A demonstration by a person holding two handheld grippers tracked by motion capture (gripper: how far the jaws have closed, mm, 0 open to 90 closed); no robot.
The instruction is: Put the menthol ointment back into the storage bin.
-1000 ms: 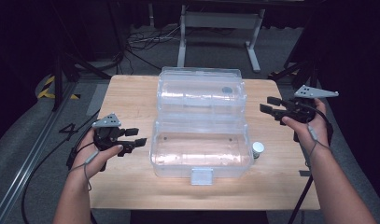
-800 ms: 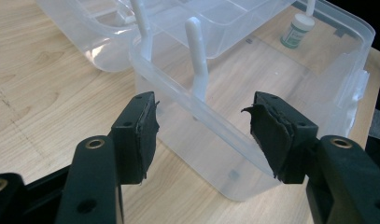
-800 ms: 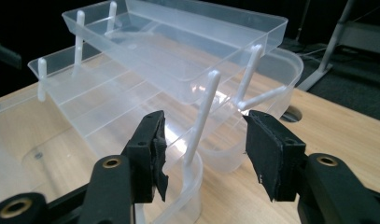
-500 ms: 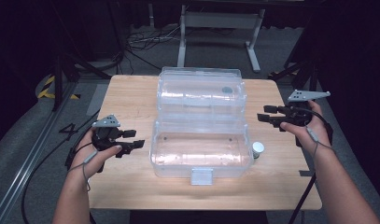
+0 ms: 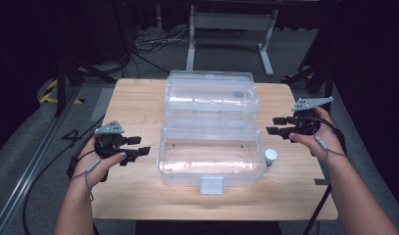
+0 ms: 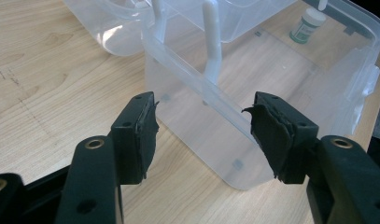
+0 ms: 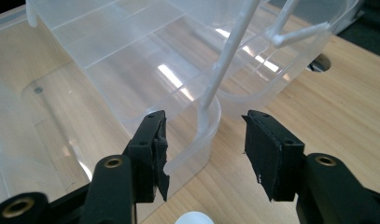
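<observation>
The wooden counter (image 5: 138,103) carries a clear plastic box (image 5: 211,156) standing open at its middle, its lid (image 5: 211,95) swung back to the far side and lying on the wood. The left hand-held gripper (image 5: 138,148) hangs just left of the box near its near-left corner, jaws pointing right at the wall and standing apart with nothing between them; in the left gripper view (image 6: 201,135) the box's corner lies just beyond the black pads (image 6: 143,135). The right hand-held gripper (image 5: 274,125) is at the right edge of the box, level with the hinge, jaws pointing left; they have just closed a little yet remain wide apart, and in the right gripper view (image 7: 204,149) the box's rim runs between them untouched. A small white-capped bottle (image 5: 270,156) stands on the counter just right of the box's near-right corner.
</observation>
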